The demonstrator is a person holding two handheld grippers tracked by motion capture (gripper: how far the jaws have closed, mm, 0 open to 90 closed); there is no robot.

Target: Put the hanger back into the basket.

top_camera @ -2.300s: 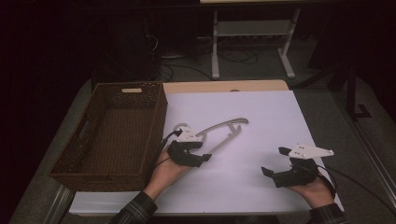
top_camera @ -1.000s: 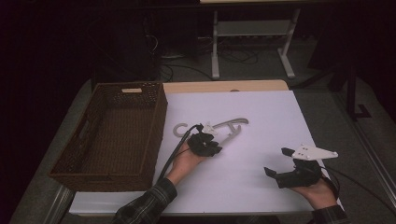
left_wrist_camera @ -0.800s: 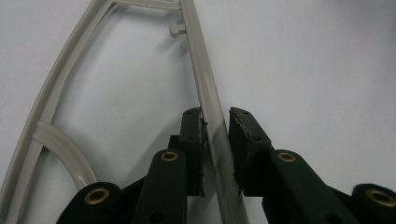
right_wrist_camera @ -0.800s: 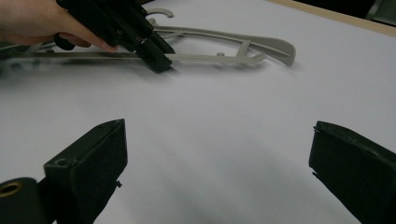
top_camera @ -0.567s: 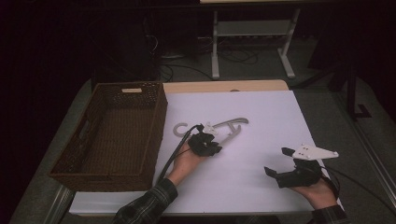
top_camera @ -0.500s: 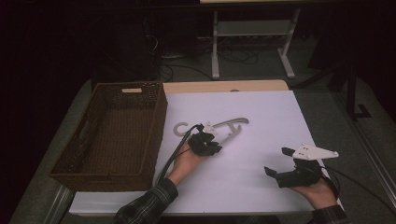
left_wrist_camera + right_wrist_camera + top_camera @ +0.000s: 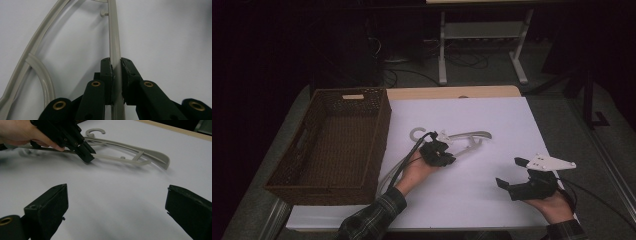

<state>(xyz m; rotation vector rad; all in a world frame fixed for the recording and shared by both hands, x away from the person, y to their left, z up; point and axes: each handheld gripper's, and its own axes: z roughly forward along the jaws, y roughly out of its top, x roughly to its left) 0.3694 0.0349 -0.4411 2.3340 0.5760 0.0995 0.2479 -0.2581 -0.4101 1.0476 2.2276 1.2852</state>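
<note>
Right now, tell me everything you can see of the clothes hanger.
The clothes hanger is pale grey, plastic by its look, with a C-shaped hook, a curved shoulder arm, a straight bottom bar bearing a small peg, and short struts between them. It lies flat on the white table cover, right of the wicker basket. The left gripper has just closed its jaws on the bottom bar.

Between my right gripper's (image 7: 116, 212) wide-apart jaws: bare white sheet (image 7: 492, 120), open passage ahead. Beyond them, the hanger (image 7: 130, 151) lies across the path, left gripper (image 7: 86, 153) clamped on its bar. Wicker basket (image 7: 332, 142) walls off the space left of my left jaws.
</note>
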